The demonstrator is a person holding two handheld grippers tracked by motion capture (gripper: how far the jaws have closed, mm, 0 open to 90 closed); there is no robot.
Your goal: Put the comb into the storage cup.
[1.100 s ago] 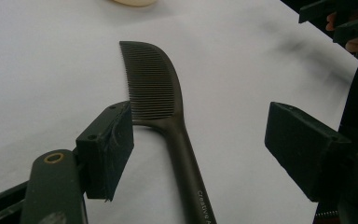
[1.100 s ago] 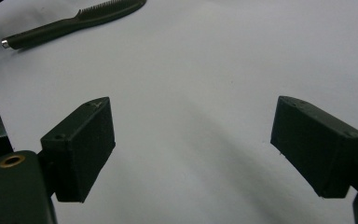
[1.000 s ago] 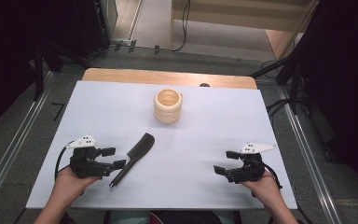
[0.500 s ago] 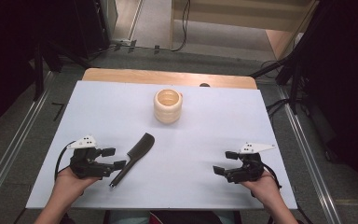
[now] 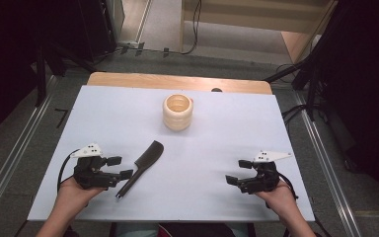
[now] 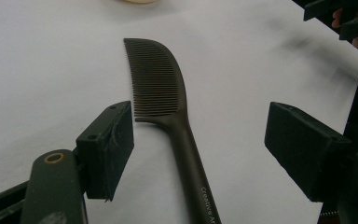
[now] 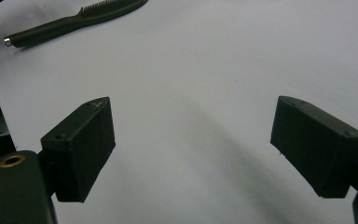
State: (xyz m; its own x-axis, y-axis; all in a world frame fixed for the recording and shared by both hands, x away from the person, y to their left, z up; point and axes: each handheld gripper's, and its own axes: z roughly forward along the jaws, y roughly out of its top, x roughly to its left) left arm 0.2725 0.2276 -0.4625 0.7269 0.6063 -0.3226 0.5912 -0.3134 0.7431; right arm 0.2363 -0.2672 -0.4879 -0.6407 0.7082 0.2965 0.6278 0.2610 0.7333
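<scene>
A dark comb (image 5: pixel 142 165) lies flat on the white table (image 5: pixel 227 133), its handle toward the front. My left gripper (image 5: pixel 120 168) stands open just left of the handle. In the left gripper view the comb (image 6: pixel 168 112) runs up between the wide-apart jaws of that gripper (image 6: pixel 205 149), its handle nearest and untouched. A ribbed wooden cup (image 5: pixel 177 112) stands upright at the middle back. My right gripper (image 5: pixel 238 172) rests open near the front right, and in its own view this gripper (image 7: pixel 200 149) has only bare table between its jaws, with the comb (image 7: pixel 74 21) far off.
A wooden strip (image 5: pixel 177 81) borders the table's far edge. Metal rails and cables run along the floor on both sides. The other hand's gripper (image 6: pixel 342 21) shows at the top right of the left gripper view.
My left gripper has edged slightly closer to the comb's handle. The right gripper, comb and cup stay where they were.
</scene>
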